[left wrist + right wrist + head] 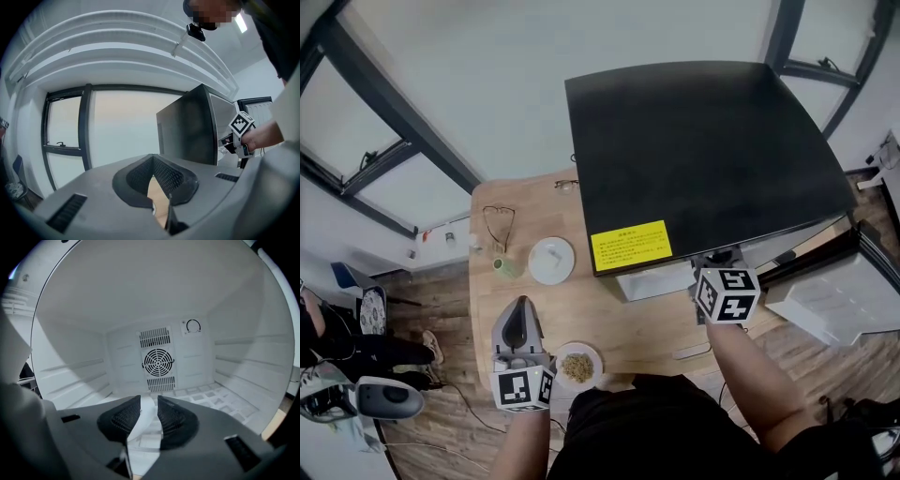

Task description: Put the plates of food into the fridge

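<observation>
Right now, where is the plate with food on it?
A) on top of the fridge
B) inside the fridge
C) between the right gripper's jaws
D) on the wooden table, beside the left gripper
D: in the head view the plate of food sits on the wooden table next to the left gripper, outside the fridge.

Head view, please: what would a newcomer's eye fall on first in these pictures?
The black mini fridge on the wooden table, its door swung open at right. The right claw faces its bare white interior, with a fan at the back. A white plate of food waits near the left claw.
</observation>
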`<state>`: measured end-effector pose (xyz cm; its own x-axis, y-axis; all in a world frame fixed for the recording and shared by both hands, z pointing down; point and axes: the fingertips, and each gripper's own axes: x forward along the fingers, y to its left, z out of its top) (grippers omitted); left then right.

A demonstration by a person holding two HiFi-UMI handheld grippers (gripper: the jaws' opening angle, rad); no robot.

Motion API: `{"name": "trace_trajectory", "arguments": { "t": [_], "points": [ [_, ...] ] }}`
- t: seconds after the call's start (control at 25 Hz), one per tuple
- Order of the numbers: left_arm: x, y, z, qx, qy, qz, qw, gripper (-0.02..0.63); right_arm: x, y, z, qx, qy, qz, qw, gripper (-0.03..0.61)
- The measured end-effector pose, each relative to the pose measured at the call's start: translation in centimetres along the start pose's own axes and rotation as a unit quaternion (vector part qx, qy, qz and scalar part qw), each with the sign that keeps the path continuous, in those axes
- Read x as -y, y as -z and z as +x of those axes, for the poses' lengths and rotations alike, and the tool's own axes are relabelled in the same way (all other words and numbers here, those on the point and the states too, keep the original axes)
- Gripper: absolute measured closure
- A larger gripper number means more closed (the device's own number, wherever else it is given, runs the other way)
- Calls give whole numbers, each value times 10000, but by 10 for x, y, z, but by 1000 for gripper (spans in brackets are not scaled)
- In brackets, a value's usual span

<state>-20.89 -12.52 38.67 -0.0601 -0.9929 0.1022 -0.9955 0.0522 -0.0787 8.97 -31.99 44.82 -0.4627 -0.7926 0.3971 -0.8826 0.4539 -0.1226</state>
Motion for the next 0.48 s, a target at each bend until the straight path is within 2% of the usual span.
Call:
{"name": "trace_trajectory", "arguments": {
  "t": [0.28, 0.48],
  "points": [
    [-3, -2, -5, 34, 309, 87, 9995, 611, -13, -8, -30, 516, 42, -155, 9985, 451],
    [-15, -7, -19, 160, 508, 86, 9985, 611, -30, -2, -54, 685, 0, -23, 9976, 451]
  ]
}}
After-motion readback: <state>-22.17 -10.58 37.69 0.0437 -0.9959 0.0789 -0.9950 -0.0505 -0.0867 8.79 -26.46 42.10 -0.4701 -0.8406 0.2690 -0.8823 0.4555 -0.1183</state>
